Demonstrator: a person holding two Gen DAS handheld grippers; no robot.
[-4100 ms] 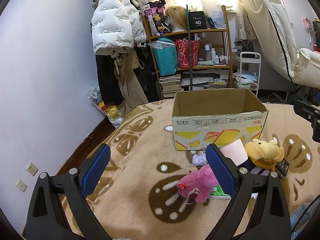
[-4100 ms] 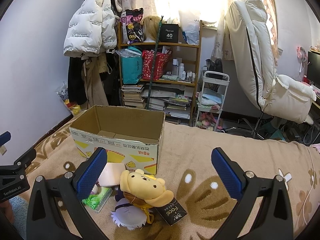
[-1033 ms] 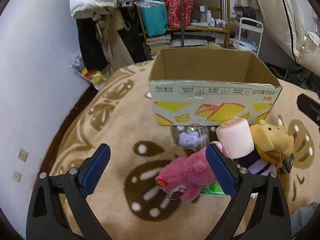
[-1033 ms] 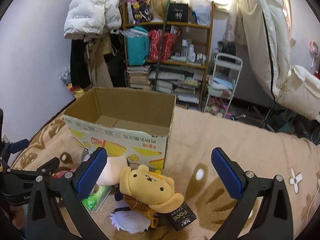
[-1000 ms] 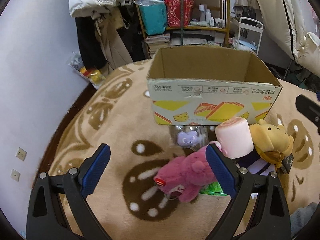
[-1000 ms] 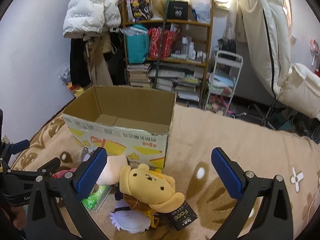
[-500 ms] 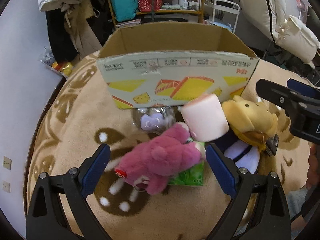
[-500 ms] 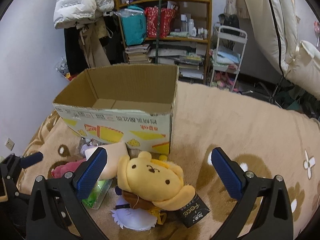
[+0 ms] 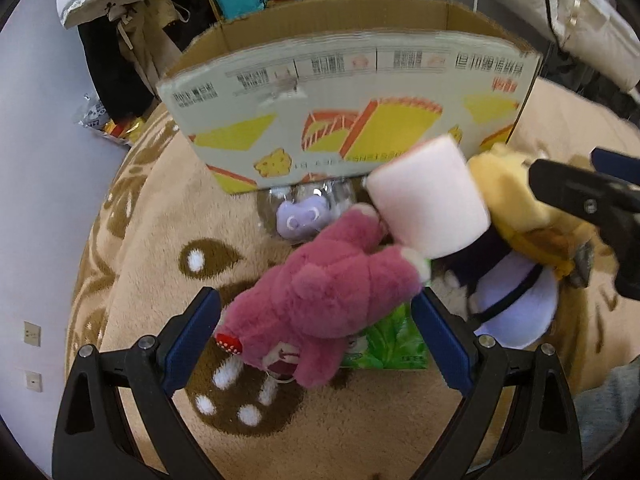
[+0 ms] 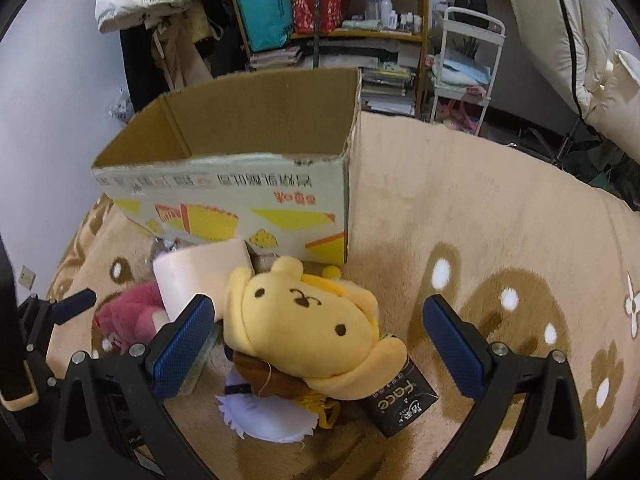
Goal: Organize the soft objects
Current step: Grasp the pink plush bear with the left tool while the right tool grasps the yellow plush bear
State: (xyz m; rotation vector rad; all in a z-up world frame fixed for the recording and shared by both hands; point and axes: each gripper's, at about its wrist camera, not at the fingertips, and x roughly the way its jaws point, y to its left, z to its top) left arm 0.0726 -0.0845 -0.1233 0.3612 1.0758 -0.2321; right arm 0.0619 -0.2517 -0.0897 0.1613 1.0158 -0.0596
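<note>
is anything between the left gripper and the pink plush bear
Nothing visible. The left gripper is open with the pink plush bear lying directly between its fingers, on top of the pile.

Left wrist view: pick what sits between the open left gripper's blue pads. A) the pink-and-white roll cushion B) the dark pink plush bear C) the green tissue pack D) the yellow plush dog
B: the dark pink plush bear lies between the open left gripper, not yet clamped.

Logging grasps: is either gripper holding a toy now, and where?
Neither. Left gripper is open around the pink plush bear; right gripper is open around the yellow plush dog.
</note>
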